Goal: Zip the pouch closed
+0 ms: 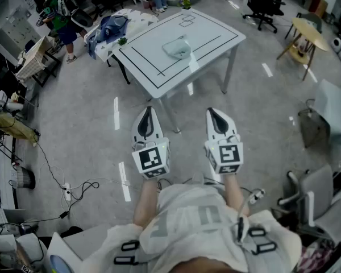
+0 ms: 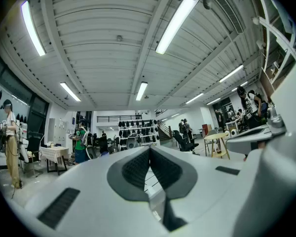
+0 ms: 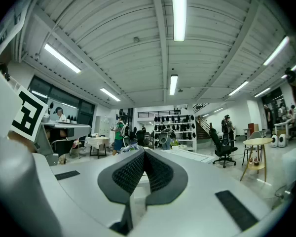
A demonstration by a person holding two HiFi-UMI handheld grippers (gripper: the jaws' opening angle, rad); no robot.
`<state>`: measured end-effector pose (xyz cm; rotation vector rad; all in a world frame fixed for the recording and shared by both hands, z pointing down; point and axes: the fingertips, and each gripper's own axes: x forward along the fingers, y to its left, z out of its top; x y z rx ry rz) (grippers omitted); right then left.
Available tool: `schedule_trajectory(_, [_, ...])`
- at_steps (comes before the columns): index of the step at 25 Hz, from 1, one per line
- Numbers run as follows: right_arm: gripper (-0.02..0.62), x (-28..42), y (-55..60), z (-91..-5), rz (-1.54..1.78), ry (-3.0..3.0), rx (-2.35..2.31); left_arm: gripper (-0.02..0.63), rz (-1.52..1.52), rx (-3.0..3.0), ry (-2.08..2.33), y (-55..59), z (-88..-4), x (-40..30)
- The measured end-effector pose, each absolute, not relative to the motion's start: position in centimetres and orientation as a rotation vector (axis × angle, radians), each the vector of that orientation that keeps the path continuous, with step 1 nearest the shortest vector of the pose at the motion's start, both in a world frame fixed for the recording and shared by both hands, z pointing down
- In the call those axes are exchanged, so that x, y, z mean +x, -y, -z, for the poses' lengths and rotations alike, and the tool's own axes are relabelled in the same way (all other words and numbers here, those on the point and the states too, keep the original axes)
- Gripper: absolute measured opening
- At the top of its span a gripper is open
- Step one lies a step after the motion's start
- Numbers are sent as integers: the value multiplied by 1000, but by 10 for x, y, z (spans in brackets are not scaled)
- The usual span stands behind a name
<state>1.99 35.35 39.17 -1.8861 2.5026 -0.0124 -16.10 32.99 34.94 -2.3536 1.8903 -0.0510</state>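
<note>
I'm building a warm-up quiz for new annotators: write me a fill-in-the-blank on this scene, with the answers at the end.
1. The pouch lies ____ the white table.
2. The left gripper has its jaws pressed ____.
3. The right gripper, also shut, holds ____.
4. The number of grippers touching the pouch is ____.
Missing words: on; together; nothing; zero.

right hand-held gripper point(image 3: 144, 154): jaws together, empty | white table point(image 3: 190, 155) ahead | black chair point(image 3: 221, 148) right
</note>
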Motion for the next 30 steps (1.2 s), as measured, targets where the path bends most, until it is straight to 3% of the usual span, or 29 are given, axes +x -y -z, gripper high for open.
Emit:
schedule_trajectory(21, [8, 35, -320, -423, 173, -2506, -1885, 8, 175, -2407, -1926, -300, -386, -155])
schedule_trajectory(30, [8, 48, -282, -426, 190, -2515, -1894, 8, 92, -2419, -1926, -254, -379, -142])
